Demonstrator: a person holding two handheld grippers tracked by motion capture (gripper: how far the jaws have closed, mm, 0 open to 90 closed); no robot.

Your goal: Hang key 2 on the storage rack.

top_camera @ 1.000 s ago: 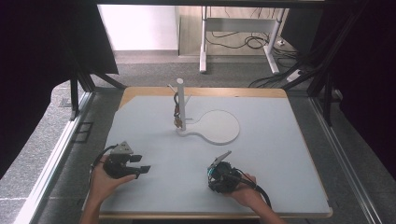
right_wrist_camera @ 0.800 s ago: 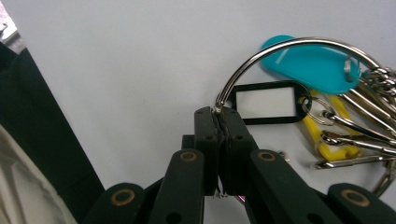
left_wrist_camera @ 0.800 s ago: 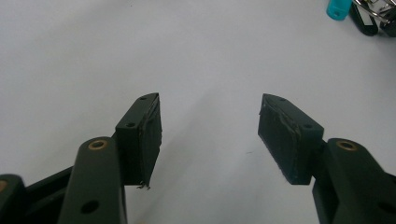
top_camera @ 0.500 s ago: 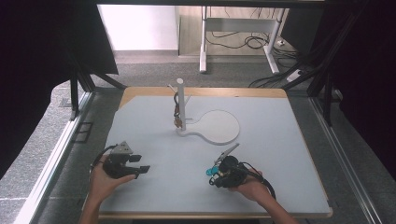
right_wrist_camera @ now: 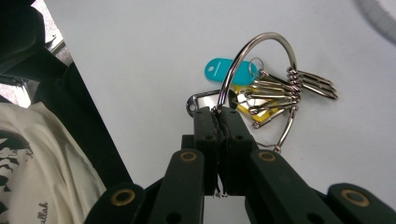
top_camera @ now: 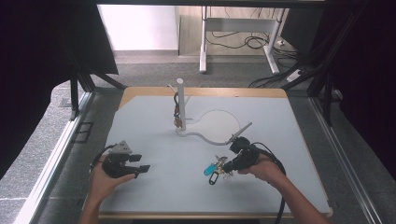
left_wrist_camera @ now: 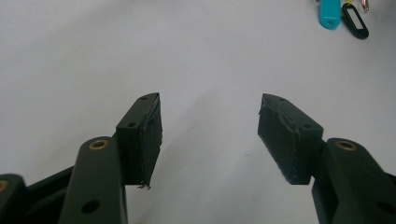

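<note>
pinching a large key ring [right_wrist_camera: 261, 70] at lower right of the high view, the right gripper [top_camera: 232, 164] is fully closed; the left gripper [top_camera: 140, 168], lower left, gapes wide, empty, over the table [top_camera: 280, 121].

I see a silver key ring [right_wrist_camera: 261, 70] carrying a teal tag [right_wrist_camera: 224, 71], a black tag [left_wrist_camera: 355, 21] and a yellow one [right_wrist_camera: 250, 105], on my pale grey table mat [top_camera: 154, 135]; both grippers' jaws are black.
</note>
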